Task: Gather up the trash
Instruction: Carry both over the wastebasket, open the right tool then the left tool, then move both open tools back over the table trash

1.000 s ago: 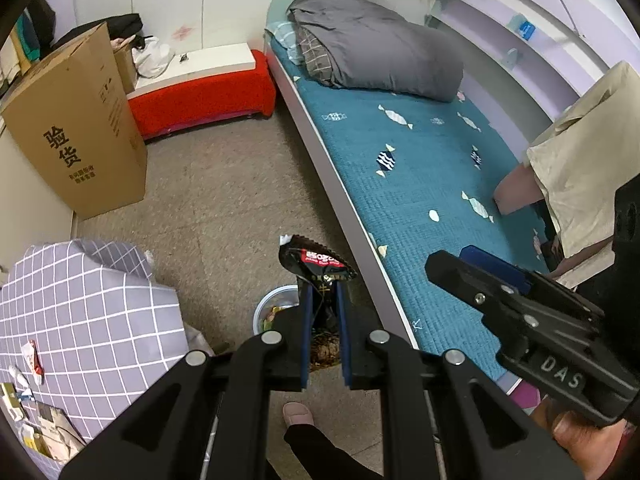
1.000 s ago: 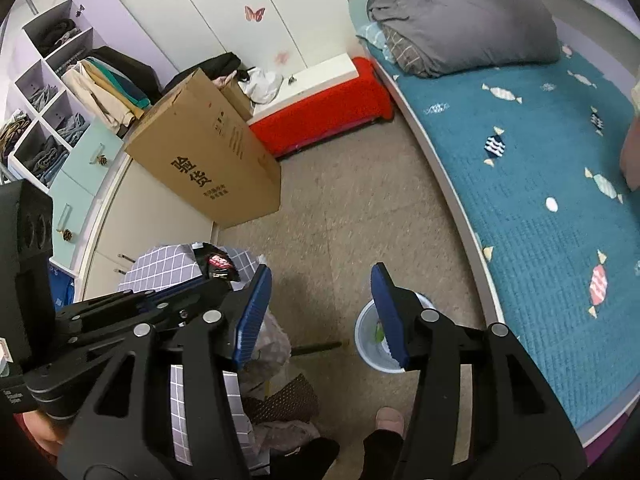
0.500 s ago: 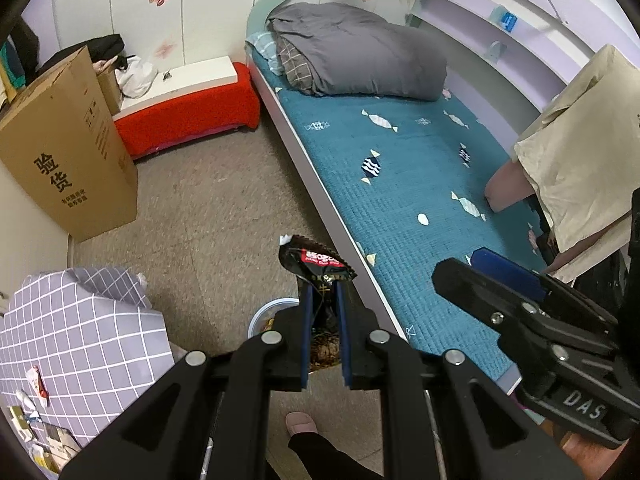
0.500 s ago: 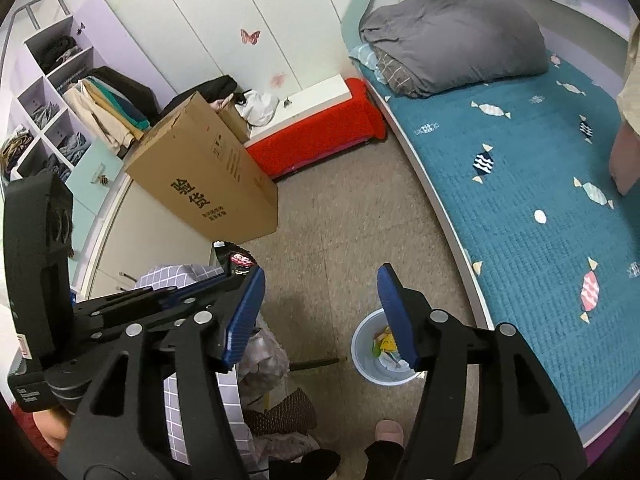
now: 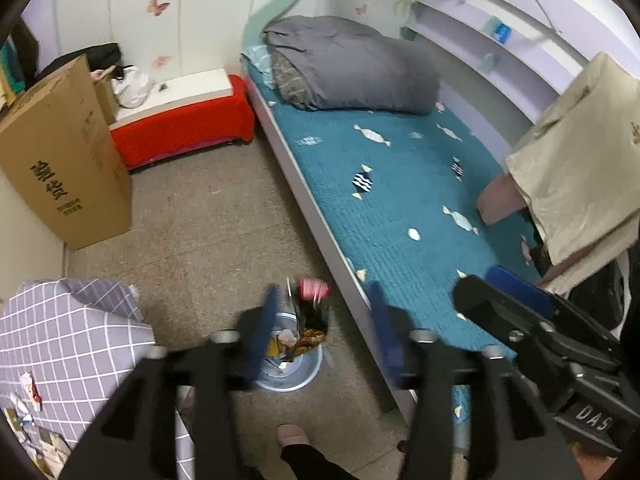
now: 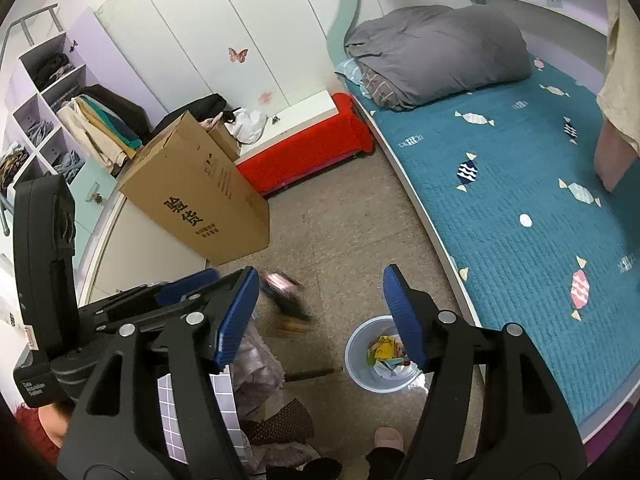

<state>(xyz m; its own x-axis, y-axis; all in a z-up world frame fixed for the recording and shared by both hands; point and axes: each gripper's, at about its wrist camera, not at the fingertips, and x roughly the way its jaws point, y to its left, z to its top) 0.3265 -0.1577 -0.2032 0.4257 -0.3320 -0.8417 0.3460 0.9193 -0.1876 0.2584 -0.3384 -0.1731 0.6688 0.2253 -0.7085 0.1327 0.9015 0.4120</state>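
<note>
My left gripper (image 5: 324, 312) is open, its blue pads wide apart. A black and red snack wrapper (image 5: 312, 304) hangs blurred in the air between them, free of both pads, above the small grey trash bin (image 5: 290, 372) that holds several wrappers. In the right wrist view the same wrapper (image 6: 286, 300) is a blur in mid-air to the left of the bin (image 6: 382, 356). My right gripper (image 6: 320, 316) is open and empty, above the floor near the bin.
A bed with a teal cover (image 5: 400, 200) and a grey duvet (image 5: 352, 68) runs along the right. A tall cardboard box (image 6: 196, 188) and a red bench (image 6: 304, 160) stand at the back. A checked purple cloth (image 5: 68, 340) lies at the left. A slippered foot (image 6: 386, 440) is near the bin.
My left gripper was shut on the wrapper and has opened. The wrapper has come free and is dropping toward the bin. The right gripper has stayed open.
</note>
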